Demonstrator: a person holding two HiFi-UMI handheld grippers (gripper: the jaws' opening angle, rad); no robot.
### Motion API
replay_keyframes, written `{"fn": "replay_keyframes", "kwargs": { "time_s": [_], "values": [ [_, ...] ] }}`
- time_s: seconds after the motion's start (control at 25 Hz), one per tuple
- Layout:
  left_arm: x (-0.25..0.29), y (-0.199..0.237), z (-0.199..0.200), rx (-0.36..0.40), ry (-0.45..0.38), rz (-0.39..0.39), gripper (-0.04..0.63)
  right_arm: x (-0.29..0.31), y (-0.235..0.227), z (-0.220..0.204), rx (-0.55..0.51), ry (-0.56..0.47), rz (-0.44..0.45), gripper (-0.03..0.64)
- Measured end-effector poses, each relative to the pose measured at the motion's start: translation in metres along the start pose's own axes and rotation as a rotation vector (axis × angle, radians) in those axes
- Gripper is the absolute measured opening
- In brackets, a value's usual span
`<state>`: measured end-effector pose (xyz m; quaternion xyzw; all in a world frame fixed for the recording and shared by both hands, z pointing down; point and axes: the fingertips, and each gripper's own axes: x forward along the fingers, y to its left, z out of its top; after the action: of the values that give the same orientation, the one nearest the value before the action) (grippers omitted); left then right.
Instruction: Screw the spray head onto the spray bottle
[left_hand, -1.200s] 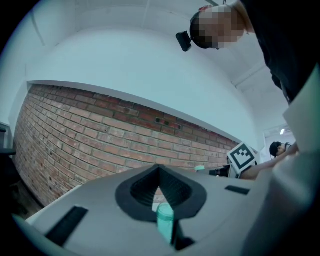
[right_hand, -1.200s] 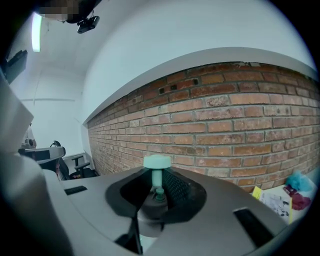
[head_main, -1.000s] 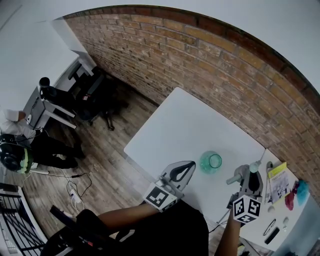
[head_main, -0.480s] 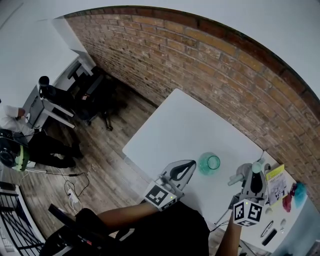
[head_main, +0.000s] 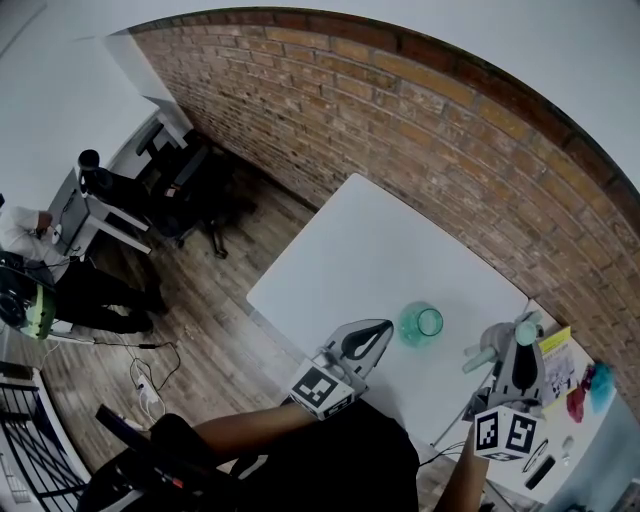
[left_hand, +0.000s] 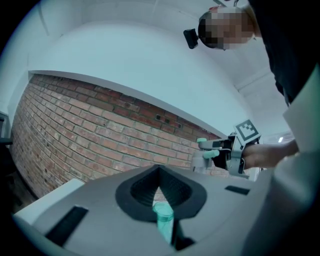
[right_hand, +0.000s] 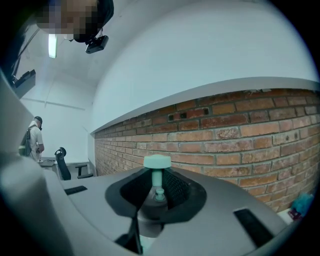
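Right gripper view: jaws narrow, clamped on spray head (right_hand: 157, 165), teal top upright above right gripper (right_hand: 159, 187). Since a second ago, head was raised above table (head_main: 350, 250). Spray bottle (head_main: 421, 324) was left standing at its 9 o'clock, unheld. Left gripper (head_main: 372, 338) was kept closed, empty, near bottle. Alignment over neck judged next.

The left tool's (left_hand: 159, 175) own body hides all of the bottle (left_hand: 163, 216) but its neck in that tool's view. The right tool (right_hand: 159, 180) likewise covers the spray head's (right_hand: 157, 161) lower part. In the head view, the bits (head_main: 585, 390) beyond the tabletop's (head_main: 350, 250) right corner are too small to tell.
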<state>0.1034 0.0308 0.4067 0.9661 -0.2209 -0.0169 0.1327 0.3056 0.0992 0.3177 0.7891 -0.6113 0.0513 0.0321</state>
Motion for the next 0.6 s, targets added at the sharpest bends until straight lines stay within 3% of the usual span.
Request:
{"fn": "replay_keyframes", "kwargs": {
  "time_s": [0.16, 0.32, 0.6],
  "values": [
    [0.000, 0.003, -0.002, 0.004, 0.003, 0.002, 0.000, 0.004, 0.005, 0.009, -0.068, -0.004, 0.007, 0.066],
    [0.000, 0.006, -0.003, 0.029, 0.011, 0.002, 0.000, 0.008, 0.008, 0.015, -0.053, -0.014, 0.015, 0.066],
    [-0.001, 0.015, -0.009, -0.012, 0.027, 0.023, 0.000, 0.009, 0.013, 0.030, -0.030, -0.041, 0.018, 0.066]
  ]
}}
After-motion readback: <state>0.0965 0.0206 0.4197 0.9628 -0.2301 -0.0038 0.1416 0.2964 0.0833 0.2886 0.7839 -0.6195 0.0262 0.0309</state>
